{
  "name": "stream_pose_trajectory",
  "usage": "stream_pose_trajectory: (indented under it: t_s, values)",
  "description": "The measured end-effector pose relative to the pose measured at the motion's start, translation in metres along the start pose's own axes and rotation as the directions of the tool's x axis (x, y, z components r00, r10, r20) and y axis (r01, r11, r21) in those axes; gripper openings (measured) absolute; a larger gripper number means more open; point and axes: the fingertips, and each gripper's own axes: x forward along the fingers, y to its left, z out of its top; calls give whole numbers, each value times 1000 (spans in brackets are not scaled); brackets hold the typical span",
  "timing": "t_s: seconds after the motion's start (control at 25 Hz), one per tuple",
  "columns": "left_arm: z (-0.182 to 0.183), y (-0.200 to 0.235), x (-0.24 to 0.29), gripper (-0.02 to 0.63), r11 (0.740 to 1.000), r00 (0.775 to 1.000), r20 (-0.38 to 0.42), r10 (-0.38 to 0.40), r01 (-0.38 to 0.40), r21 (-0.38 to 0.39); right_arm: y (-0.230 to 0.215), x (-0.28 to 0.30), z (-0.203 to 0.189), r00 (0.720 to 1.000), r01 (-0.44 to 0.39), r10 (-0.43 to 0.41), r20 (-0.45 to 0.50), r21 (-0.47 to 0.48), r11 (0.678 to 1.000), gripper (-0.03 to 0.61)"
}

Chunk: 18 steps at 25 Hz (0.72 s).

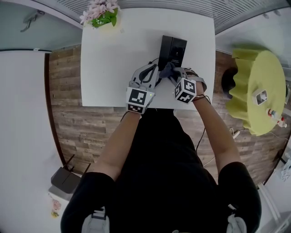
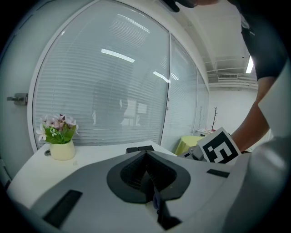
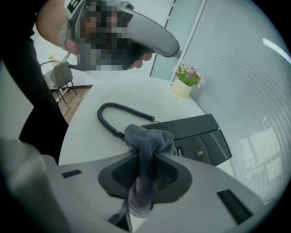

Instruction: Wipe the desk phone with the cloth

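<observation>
Grip, right gripper (image 3: 146,154): jaws clamped on grey cloth (image 3: 150,136), wad bunched past the tips, tail trailing back between them.
Grip, left gripper (image 2: 146,154): jaws pressed together, nothing clearly held.
Cloth position: at near end of desk phone (image 3: 200,132), beside the coiled cord (image 3: 113,109); contact with the phone impossible to judge.
Phone: black, lying on the white table (image 1: 109,68) toward its right side, both grippers side by side at its near end.
Writing: small pale marks on the phone keys, too small to read; bold black-and-white square patterns on the marker cubes (image 1: 137,99), no letters.
Surface: plain white tabletop, flower pot (image 1: 102,13) at far left corner, well apart from the phone.
Room: wood-plank floor (image 1: 86,123), round table with yellow cover (image 1: 257,91) to the right, curved glass wall with blinds (image 2: 113,91) behind the table.
</observation>
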Motion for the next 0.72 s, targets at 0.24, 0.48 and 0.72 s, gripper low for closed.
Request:
stream_pose_trajectory:
  t_s: [0.24, 0.48, 0.72]
  values:
    - [26, 8, 2, 10, 1000, 999, 34, -1, 0, 16, -31, -30, 26, 998, 42, -41, 40, -9, 999, 87]
    - [53, 20, 14, 9, 999, 998, 59, 3, -5, 37, -83, -52, 52, 991, 121, -118, 65, -48, 992, 87]
    - [63, 37, 33, 11, 999, 999, 52, 10, -12, 43, -121, -49, 62, 985, 169, -163, 62, -98, 981, 87]
